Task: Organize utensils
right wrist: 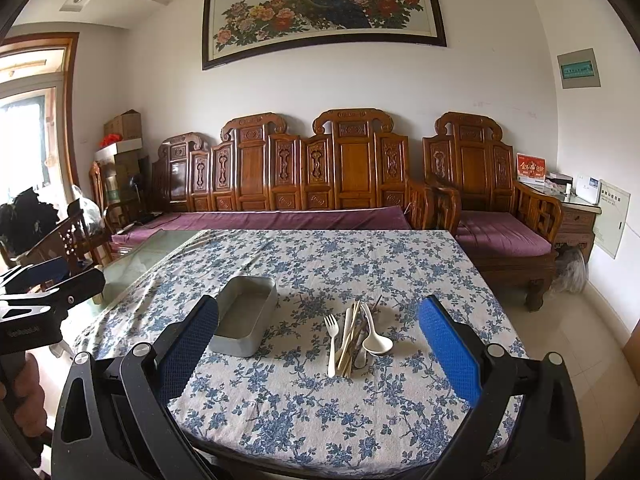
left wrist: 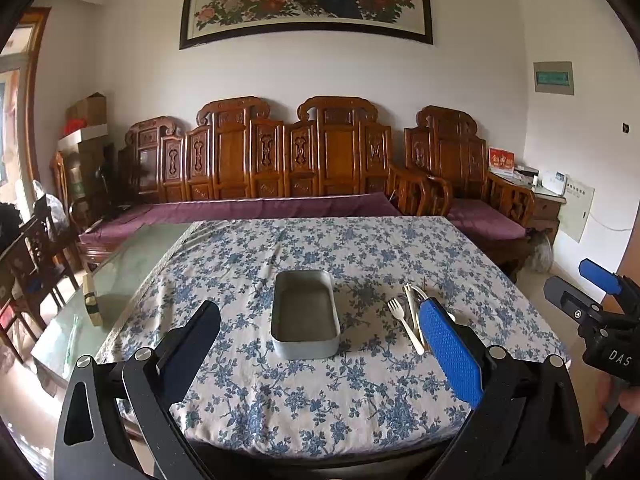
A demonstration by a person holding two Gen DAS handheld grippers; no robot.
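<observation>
A long carved wooden bench with purple cushions runs along the far white wall, under a wide framed painting of a peacock among peonies. Small dark characters sit at the painting's upper left, too small to read.

In front of the bench stands a table covered by a white cloth printed with blue flowers. Left of the cloth, a bare strip of glass tabletop shows.

On the cloth rests a grey rectangular metal tin with rounded corners, open at the top. Its long axis runs away from the cameras toward the bench, slightly angled in the right wrist view.

Just to the tin's right, apart from it, lies a small pile of utensils. A white plastic fork lies with its tines pointing toward the bench and its handle toward the near edge. Beside it, tan wooden chopsticks lie along nearly the same line, touching the other pieces. A white ceramic soup spoon has its bowl toward the near edge and its handle pointing toward the bench.

The left gripper hovers above the near edge of the table, its blue-padded jaws spread wide and holding nothing. The right gripper hovers likewise, jaws wide apart and empty, the utensil pile between them in its view. In the left wrist view the right gripper's black body reads "DAS".
</observation>
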